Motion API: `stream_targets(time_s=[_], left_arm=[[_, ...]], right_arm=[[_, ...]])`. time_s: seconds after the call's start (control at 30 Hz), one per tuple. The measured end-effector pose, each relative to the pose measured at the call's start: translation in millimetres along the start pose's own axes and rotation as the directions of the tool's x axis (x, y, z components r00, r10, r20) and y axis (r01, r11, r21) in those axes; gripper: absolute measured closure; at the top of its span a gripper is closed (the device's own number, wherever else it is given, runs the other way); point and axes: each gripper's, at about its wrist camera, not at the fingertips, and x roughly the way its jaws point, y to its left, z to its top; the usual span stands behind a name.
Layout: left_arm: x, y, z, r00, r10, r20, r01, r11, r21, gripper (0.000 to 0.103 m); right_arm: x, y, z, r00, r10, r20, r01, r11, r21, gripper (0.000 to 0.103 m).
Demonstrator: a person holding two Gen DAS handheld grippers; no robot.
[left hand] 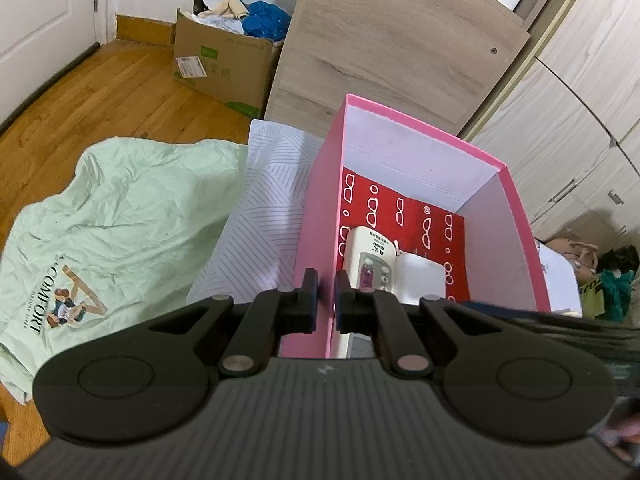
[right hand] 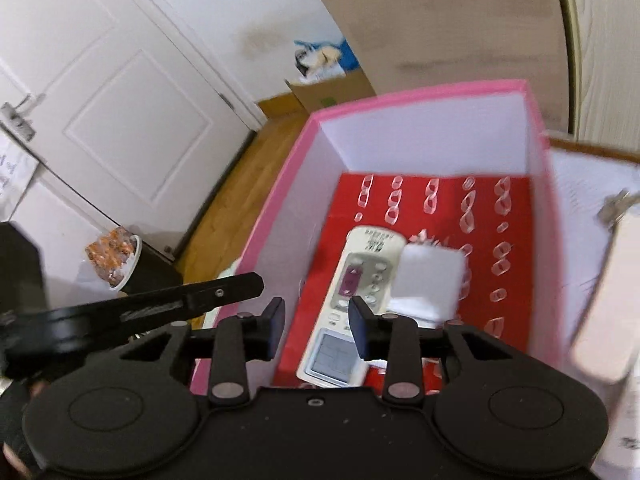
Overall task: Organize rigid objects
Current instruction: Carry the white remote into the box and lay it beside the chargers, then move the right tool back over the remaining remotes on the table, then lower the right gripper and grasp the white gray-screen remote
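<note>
A pink box [left hand: 320,208] with white inner walls and a red patterned floor stands on the bed. My left gripper [left hand: 327,294] is shut on the box's left wall, one finger outside and one inside. In the box lie a white remote control [left hand: 370,268] and a white block [left hand: 418,280]. In the right wrist view the pink box [right hand: 276,200] fills the middle. My right gripper [right hand: 316,320] is open and empty above the remote control [right hand: 352,296], with the white block [right hand: 430,280] to its right. The left gripper's finger [right hand: 192,298] shows at the left.
A pale green quilt [left hand: 120,216] and a striped white pillow [left hand: 264,208] lie left of the box. A cardboard box [left hand: 224,60] of clutter stands on the wooden floor by a wood cabinet [left hand: 392,40]. A white door [right hand: 120,100] and a snack cup [right hand: 116,260] are at the left.
</note>
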Motion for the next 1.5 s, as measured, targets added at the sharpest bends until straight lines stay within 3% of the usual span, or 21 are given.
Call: stream_targets(time_s=[0.2, 0.4, 0.57, 0.8, 1.0, 1.17, 1.37, 1.5], left_arm=[[-1, -15, -2, 0.998, 0.065, 0.0, -0.065, 0.997, 0.037, 0.096], [-1, -22, 0, 0.996, 0.091, 0.001, -0.091, 0.994, 0.06, 0.096], [-2, -22, -1, 0.996, 0.093, -0.001, -0.093, 0.993, 0.07, 0.096], [0, -26, -3, 0.995, 0.103, 0.001, -0.103, 0.992, 0.072, 0.096], [2, -28, -4, 0.993, 0.115, 0.002, -0.115, 0.991, 0.072, 0.096], [2, -30, -4, 0.991, 0.133, 0.008, -0.133, 0.987, 0.088, 0.096], [2, -31, -5, 0.991, 0.134, 0.008, -0.134, 0.987, 0.088, 0.096], [2, -32, -5, 0.991, 0.135, 0.008, -0.136, 0.987, 0.09, 0.096]], right_arm=[[-45, -17, 0, 0.992, -0.09, 0.094, 0.096, 0.993, -0.063, 0.062], [-89, -42, -11, 0.98, -0.15, 0.132, 0.166, 0.979, -0.117, 0.062], [-107, -76, -26, 0.968, -0.22, 0.117, 0.23, 0.969, -0.084, 0.059], [-100, -129, -40, 0.946, -0.324, 0.006, 0.324, 0.946, 0.002, 0.054], [-77, -157, -48, 0.908, -0.409, -0.089, 0.413, 0.91, 0.04, 0.053], [-58, -167, -47, 0.882, -0.458, -0.106, 0.467, 0.882, 0.07, 0.041], [-49, -176, -39, 0.898, -0.428, -0.104, 0.439, 0.885, 0.155, 0.041], [-38, -179, -42, 0.895, -0.431, -0.115, 0.445, 0.883, 0.152, 0.037]])
